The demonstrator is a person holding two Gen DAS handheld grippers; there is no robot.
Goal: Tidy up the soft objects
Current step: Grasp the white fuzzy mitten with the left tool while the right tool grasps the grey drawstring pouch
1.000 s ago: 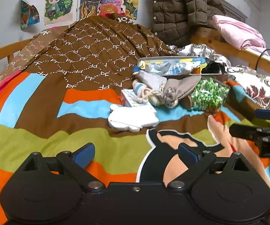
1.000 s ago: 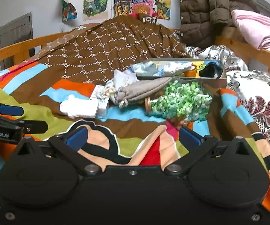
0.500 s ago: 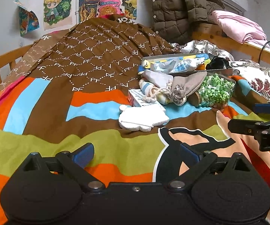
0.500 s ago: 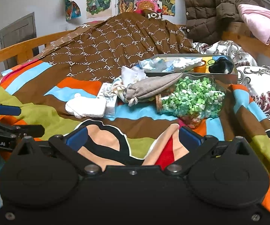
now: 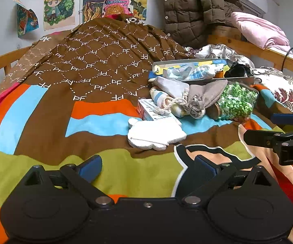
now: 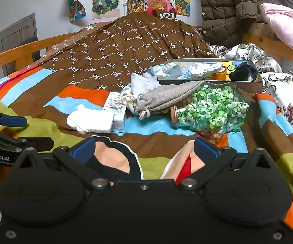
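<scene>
Two sets of black tongs with blue fingertip pads hang over a bed spread with a striped blanket (image 5: 45,122) of orange, blue, brown and green. The left tongs (image 5: 148,166) stand wide open with nothing between the pads; the right tongs (image 6: 144,150) are spread just as wide and equally empty.

Straight ahead of the left tongs, and just past their tips, lies a white fluffy mitten-shaped cloth (image 5: 156,135) flat on the blanket. From the right wrist view the same white cloth (image 6: 91,122) sits ahead and to the left of the right tongs, resting against a small white printed carton (image 6: 116,109). Beyond it, a grey drawstring fabric pouch (image 6: 166,99) lies on its side, its rope-tied mouth pointing left, touching a crumpled white and pale blue cloth (image 6: 142,83). Ahead and to the right of the right tongs, a clear jar packed with green paper stars (image 6: 211,109) lies tipped over, cork end leftward, just beside the pouch.

Farther back sits a shallow metal tray (image 6: 248,85) holding pale blue and white cloths, an orange cylinder and a black bundle. A brown quilt printed with white letters (image 5: 105,61) rises behind.
</scene>
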